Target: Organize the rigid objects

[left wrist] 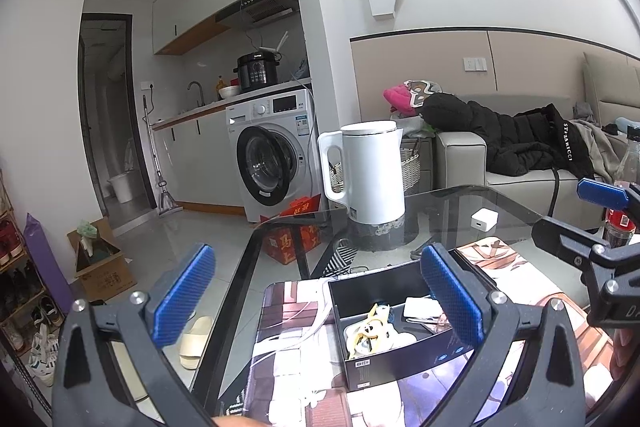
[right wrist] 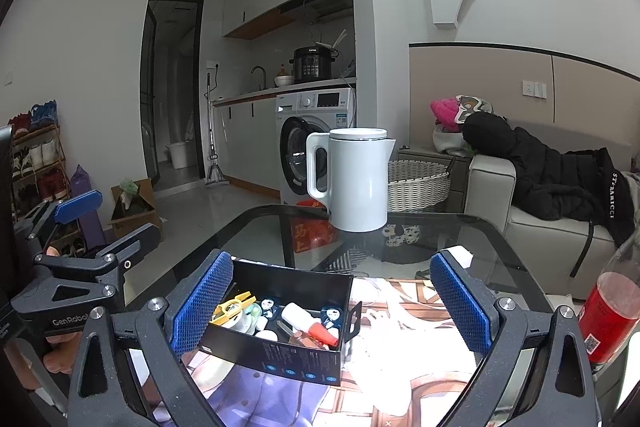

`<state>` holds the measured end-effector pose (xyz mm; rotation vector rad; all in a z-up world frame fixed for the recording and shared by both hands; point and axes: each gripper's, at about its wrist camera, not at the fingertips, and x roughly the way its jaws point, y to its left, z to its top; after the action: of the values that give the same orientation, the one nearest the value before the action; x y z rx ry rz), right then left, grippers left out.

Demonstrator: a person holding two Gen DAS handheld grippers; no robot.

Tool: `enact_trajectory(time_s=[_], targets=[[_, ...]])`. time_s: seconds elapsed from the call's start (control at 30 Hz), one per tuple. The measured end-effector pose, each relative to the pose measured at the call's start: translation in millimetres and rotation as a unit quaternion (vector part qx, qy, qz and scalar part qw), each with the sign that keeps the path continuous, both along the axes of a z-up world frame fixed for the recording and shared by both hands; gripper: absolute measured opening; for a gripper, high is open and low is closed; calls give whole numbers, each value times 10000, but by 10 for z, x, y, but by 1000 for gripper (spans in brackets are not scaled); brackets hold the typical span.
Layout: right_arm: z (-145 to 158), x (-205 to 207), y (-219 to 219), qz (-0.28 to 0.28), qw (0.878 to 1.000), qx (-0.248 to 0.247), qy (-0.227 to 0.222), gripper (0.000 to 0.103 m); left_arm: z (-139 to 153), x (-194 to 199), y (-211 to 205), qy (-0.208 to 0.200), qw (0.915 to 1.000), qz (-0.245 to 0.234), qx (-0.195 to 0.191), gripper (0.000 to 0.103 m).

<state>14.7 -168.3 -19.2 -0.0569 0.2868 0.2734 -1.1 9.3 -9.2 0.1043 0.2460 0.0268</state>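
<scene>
A black open box [left wrist: 404, 351] [right wrist: 276, 351] sits on a printed mat [left wrist: 304, 383] [right wrist: 400, 367] on the glass table. It holds several small items, among them a yellow clip [right wrist: 234, 307], a white bottle with a red cap [right wrist: 308, 323] and a white adapter [left wrist: 418, 307]. My left gripper [left wrist: 320, 291] hovers open over the box's left side. My right gripper [right wrist: 332, 303] is open too, its left finger by the box's left wall. Neither holds anything. Each gripper shows at the edge of the other's view.
A white kettle [left wrist: 366, 171] [right wrist: 352, 179] stands at the table's far side. A small white charger [left wrist: 485, 219] lies on the glass. A red-labelled bottle [right wrist: 608, 311] [left wrist: 622, 203] stands at the right. Beyond are a sofa, a woven basket, a washing machine and a shoe rack.
</scene>
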Motion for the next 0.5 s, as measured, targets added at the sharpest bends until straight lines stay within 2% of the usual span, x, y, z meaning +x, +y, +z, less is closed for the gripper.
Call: enact_trajectory(time_s=[0.5], targets=[[-6,-3,-8,-20,10000,11,20,101,-3,-4,28,16,10000,31,-15,103]])
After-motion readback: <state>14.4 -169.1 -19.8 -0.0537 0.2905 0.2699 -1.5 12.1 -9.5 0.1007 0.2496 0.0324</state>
